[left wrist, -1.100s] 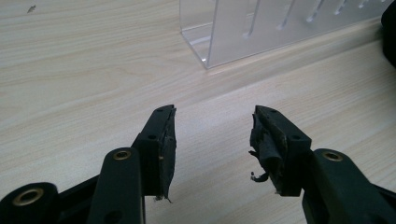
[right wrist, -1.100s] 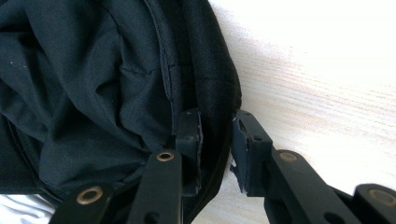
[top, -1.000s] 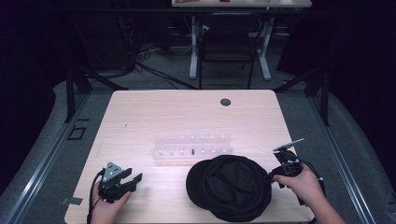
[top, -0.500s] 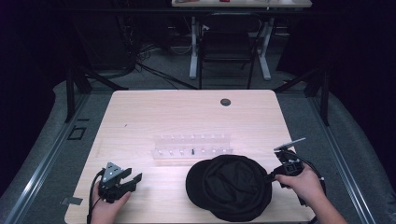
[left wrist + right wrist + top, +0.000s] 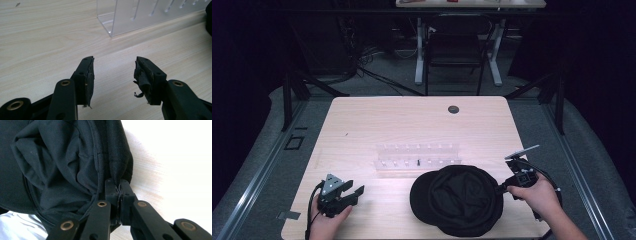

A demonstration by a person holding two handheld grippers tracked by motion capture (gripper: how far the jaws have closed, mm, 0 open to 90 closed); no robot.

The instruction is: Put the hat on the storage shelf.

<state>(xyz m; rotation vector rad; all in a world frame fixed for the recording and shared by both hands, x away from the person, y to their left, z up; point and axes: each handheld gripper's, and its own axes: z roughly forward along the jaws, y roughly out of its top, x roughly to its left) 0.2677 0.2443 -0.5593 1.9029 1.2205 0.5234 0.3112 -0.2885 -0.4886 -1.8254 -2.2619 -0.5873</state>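
High view: a light wooden table (image 5: 362, 120) carries a black cap (image 5: 457, 200) near its front edge, right of centre, lying with its crumpled lining turned upward. Just behind the cap stands a clear plastic rack (image 5: 418, 156), close to the cap's rear edge; whether the two touch cannot be told. A small dark round insert (image 5: 453, 109) sits in the tabletop near the far edge.

Right tongs (image 5: 502, 189): held in the person's right hand (image 5: 537, 196) at the cap's right edge. The jaws have just been closing and are now clenched on the cap's rim. In the right gripper view the two black jaws of these tongs (image 5: 119, 188) meet with a fold of the cap's stitched edge (image 5: 100, 157) pinched between them, the table showing pale at the right.

Left tongs (image 5: 354, 192): held in the left hand (image 5: 329, 220) at the front left of the table, well apart from the cap. In the left gripper view these tongs (image 5: 113, 75) stand released, jaws wide apart with only bare tabletop between them; worn padding (image 5: 140, 77) hangs from the inner face of one jaw. A corner of the rack (image 5: 130, 17) lies ahead of them.
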